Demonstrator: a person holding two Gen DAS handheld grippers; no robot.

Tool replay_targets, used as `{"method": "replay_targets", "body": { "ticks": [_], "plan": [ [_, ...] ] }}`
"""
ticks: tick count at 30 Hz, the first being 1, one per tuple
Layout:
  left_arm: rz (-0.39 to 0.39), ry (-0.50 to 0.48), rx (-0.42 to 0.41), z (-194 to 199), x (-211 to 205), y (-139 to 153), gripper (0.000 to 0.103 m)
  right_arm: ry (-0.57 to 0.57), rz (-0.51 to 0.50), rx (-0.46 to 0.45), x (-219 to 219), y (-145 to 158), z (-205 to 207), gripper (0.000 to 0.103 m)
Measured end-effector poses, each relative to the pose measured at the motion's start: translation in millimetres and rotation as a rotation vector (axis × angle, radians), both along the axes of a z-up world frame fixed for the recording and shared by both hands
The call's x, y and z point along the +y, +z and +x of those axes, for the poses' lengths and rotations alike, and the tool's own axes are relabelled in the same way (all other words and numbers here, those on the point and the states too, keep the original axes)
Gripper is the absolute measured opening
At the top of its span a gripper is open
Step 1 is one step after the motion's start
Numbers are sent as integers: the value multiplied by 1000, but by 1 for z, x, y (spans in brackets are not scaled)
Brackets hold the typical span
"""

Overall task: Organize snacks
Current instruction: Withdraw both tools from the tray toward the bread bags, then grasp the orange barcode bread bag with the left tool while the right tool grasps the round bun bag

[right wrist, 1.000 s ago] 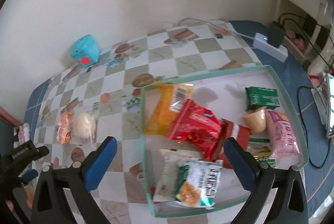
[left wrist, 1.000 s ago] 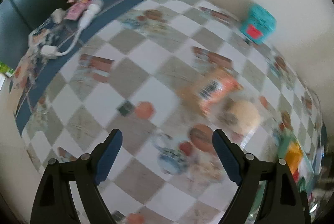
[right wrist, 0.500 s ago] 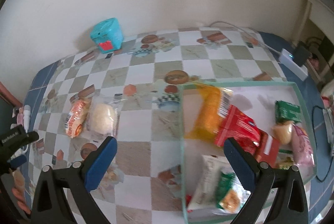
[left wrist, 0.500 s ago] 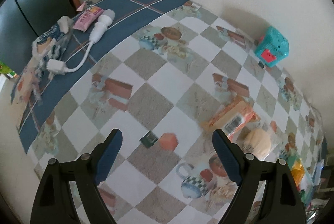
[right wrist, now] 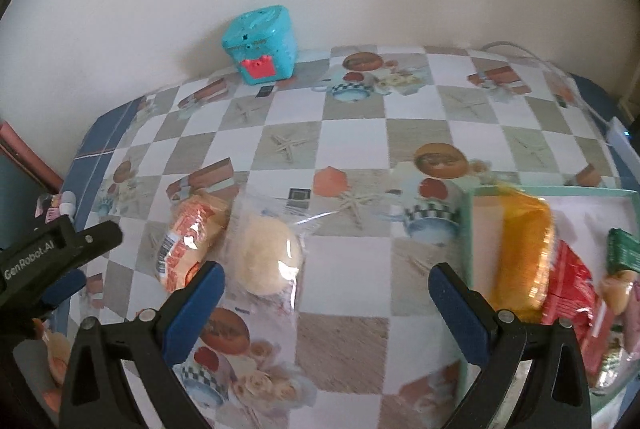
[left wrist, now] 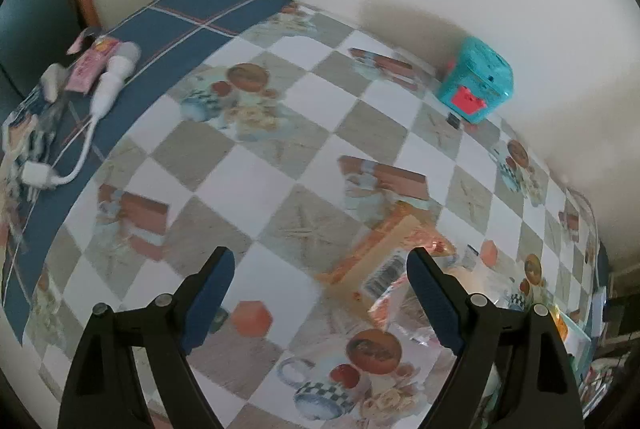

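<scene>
Bun (right wrist: 267,258), sealed in clear film, lies on the table (right wrist: 344,341) just right of the orange packet (right wrist: 188,245), well left of the tray (right wrist: 468,269). Likely light, soft, slippery; best pinched across its middle. Right gripper (right wrist: 324,293) hovers wide open, empty; left gripper (left wrist: 320,293) likewise.

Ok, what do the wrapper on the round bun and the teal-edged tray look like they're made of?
The bun's wrapper looks like thin clear plastic film: glossy, crinkled, with the pale bun showing through. The tray seems to be rigid plastic, see-through walls with a teal rim; the snacks show through its side. It could be glass, hard to tell.
</scene>
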State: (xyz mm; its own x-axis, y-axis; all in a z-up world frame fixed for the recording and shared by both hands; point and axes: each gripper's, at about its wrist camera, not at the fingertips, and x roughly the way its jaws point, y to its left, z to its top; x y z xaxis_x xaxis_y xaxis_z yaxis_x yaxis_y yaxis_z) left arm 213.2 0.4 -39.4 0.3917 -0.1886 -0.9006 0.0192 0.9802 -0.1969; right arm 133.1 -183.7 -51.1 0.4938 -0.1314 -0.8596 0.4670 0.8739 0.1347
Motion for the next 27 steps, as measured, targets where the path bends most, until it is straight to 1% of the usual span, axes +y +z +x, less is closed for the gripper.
{"method": "replay_targets", "body": {
  "ticks": [7, 11, 13, 16, 20, 24, 27],
  "plan": [
    [-8, -68, 28, 8, -25, -16, 88, 31, 18, 3, 8, -18, 15, 103],
    [-13, -90, 54, 12, -30, -27, 88, 43, 34, -1, 11, -25, 21, 103],
    [-47, -96, 77, 15, -30, -31, 88, 46, 38, 0, 12, -29, 23, 103],
    [-67, -103, 86, 16, -29, -34, 88, 47, 50, 1, 13, -33, 24, 103],
    [-60, -115, 97, 18, -31, -39, 88, 51, 47, 2, 15, -37, 27, 103],
    [-45, -103, 113, 19, -32, -47, 88, 56, 52, 3, 16, -42, 29, 103],
    [-51, -95, 120, 20, -31, -51, 88, 61, 56, 2, 18, -45, 31, 103]
  ]
}}
